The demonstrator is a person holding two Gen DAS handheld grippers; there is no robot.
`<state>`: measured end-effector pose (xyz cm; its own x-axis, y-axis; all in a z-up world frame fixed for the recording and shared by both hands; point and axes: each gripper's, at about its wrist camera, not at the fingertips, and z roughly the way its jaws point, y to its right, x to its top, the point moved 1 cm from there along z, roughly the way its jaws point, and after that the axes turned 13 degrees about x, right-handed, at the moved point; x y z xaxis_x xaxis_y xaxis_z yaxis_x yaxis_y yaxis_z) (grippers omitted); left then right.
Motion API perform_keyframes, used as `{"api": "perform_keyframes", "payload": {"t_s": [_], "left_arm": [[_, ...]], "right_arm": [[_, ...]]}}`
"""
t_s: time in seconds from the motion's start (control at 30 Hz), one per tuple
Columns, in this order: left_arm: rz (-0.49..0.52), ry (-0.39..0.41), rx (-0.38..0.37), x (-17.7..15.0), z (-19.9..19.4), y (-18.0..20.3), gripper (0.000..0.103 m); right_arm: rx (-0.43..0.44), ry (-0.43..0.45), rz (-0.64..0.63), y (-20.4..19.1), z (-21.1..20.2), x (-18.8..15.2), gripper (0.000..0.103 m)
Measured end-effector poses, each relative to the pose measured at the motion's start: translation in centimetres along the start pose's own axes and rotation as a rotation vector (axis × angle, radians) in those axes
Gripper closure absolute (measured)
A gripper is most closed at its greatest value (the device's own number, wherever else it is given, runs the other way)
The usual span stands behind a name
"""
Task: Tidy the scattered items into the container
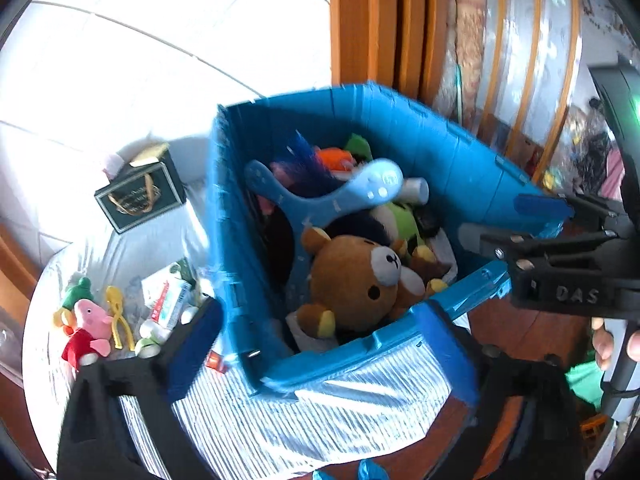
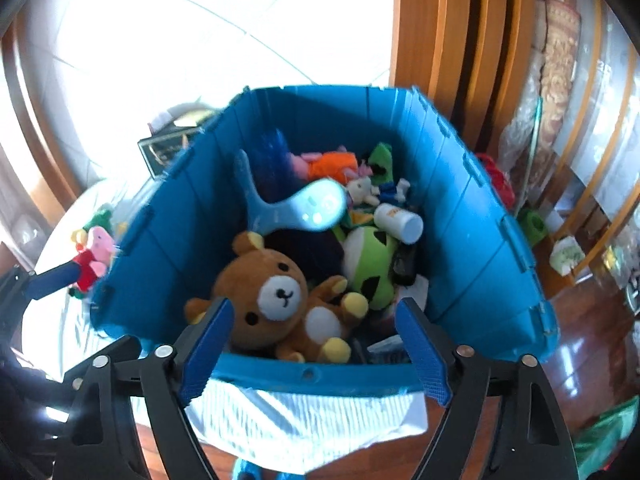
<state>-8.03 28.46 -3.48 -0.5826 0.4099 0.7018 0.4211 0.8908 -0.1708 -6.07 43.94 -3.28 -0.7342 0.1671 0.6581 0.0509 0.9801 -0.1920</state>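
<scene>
A blue crate point(image 1: 400, 128) point(image 2: 460, 220) stands on the cloth-covered table, full of toys. On top lie a brown bear plush point(image 1: 360, 280) point(image 2: 280, 300), a light-blue paddle-shaped toy point(image 1: 340, 196) point(image 2: 304, 212), a green plush point(image 2: 372, 268) and a white bottle point(image 2: 400, 222). My left gripper point(image 1: 324, 348) hangs open over the crate's near rim, nothing between its pads. My right gripper point(image 2: 316, 352) point(image 1: 516, 244) is open too, above the near rim by the bear, holding nothing. Left of the crate lie a pink pig plush point(image 1: 90, 328) point(image 2: 96, 252), a toothpaste box point(image 1: 168, 296), yellow tongs point(image 1: 118, 316) and a green toy point(image 1: 78, 290).
A black gift bag point(image 1: 140, 196) stands behind the loose items. A white striped cloth point(image 1: 320, 420) covers the table and hangs over its near edge. Wooden door frames point(image 2: 440, 40) and cluttered shelves rise behind and right of the crate. A person's fingers point(image 1: 604, 344) hold the right gripper's handle.
</scene>
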Motion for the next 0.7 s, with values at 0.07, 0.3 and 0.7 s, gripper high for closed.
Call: {"api": "perform_keyframes", "payload": {"t_s": [0.07,0.3,0.7], "left_arm": [[-0.024,0.034,0.015,-0.4,-1.4,-1.2,0.0],[-0.114,0.063,0.109,-2.2,-4.9,-5.5,0.0],[-0.209,0.054,0.247,-6.9,-10.0,-10.7,0.0]], "right_arm": [[0.002,0.026,-0.017,-1.0,-1.4,-0.2,0.007],[0.061,0.091,-0.08,-5.1,-5.5,-1.4,0.0],[0.165,0.122,-0.166,-10.9,-9.0,-3.6,0.0]]}}
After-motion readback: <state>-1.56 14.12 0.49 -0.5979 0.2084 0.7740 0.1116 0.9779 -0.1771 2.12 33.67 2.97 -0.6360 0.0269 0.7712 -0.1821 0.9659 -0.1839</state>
